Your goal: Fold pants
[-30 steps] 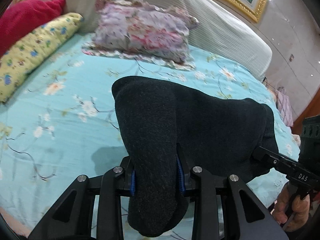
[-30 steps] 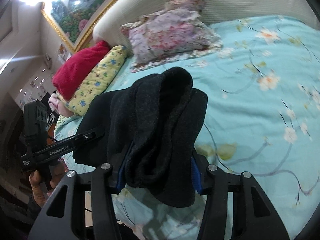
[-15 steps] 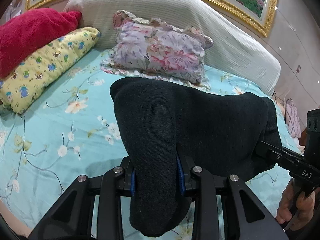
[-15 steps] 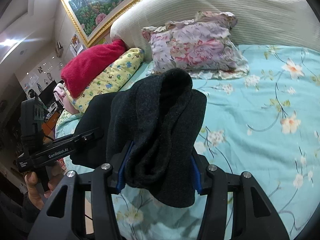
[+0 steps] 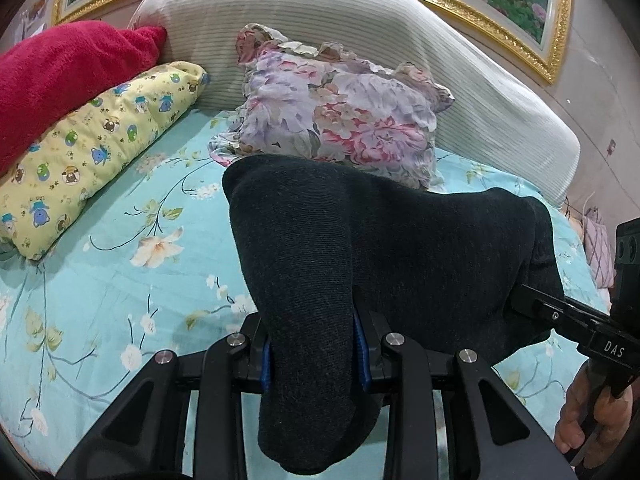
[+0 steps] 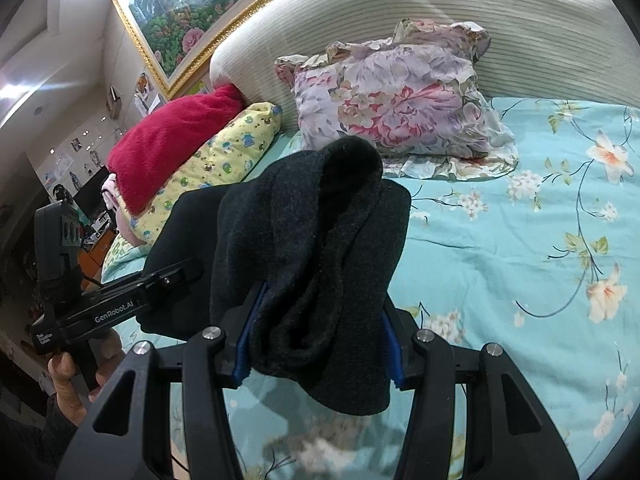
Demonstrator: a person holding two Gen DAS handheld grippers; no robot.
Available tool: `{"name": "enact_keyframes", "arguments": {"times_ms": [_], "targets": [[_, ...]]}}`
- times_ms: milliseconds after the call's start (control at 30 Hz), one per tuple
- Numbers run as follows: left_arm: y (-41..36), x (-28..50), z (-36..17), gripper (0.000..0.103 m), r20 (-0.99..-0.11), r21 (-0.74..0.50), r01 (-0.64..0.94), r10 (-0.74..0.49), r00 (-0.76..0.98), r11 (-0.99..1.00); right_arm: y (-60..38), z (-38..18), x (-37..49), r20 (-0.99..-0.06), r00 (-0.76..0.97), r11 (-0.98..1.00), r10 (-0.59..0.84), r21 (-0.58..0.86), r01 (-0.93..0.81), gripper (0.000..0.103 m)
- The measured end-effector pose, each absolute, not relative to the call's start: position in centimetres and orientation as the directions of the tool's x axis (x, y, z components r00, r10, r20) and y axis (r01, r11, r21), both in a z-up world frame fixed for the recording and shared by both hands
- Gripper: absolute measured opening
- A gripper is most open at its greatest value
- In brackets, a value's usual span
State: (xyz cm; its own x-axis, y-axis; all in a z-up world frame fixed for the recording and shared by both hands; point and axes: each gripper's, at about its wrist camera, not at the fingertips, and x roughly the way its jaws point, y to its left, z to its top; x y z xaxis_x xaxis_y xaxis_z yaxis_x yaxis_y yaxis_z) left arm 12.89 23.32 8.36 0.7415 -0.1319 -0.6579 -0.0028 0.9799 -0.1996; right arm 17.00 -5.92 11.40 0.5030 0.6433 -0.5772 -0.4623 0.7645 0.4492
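Note:
The dark charcoal pants (image 5: 400, 248) hang bunched between both grippers above the bed. My left gripper (image 5: 312, 356) is shut on one end of the fabric, which drapes over and hides its fingertips. My right gripper (image 6: 316, 344) is shut on the other end of the pants (image 6: 312, 248), folded thickly between its blue pads. The right gripper also shows at the right edge of the left wrist view (image 5: 560, 316), and the left gripper at the left of the right wrist view (image 6: 160, 284). The pants are held off the sheet.
The bed has a turquoise floral sheet (image 5: 120, 264). A floral pillow (image 5: 340, 120), a yellow cartoon pillow (image 5: 96, 148) and a red blanket (image 5: 60, 68) lie by the white headboard (image 5: 360, 28). A framed painting (image 6: 192, 12) hangs above.
Both grippers have tilted upward and moved toward the headboard with the pants still gripped; pillows and headboard now fill more of the views.

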Motion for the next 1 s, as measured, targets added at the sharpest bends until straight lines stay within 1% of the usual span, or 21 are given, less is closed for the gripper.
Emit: {"name": "enact_keyframes", "arguments": {"times_ms": [533, 1000], "targets": [[23.8, 18.0, 5.2, 0.031, -0.707, -0.170, -0.012, -0.113, 0.698, 0.985, -5.0, 7.9, 21.6, -0.621, 0.459, 0.771, 0.635, 0.482, -0.415, 0.053], [24.2, 19.7, 3.1, 0.031, -0.732, -0.149, -0.033, -0.087, 0.675, 0.988, -4.0, 5.2, 23.7, -0.643, 0.420, 0.766, 0.640, 0.497, -0.407, 0.053]]}}
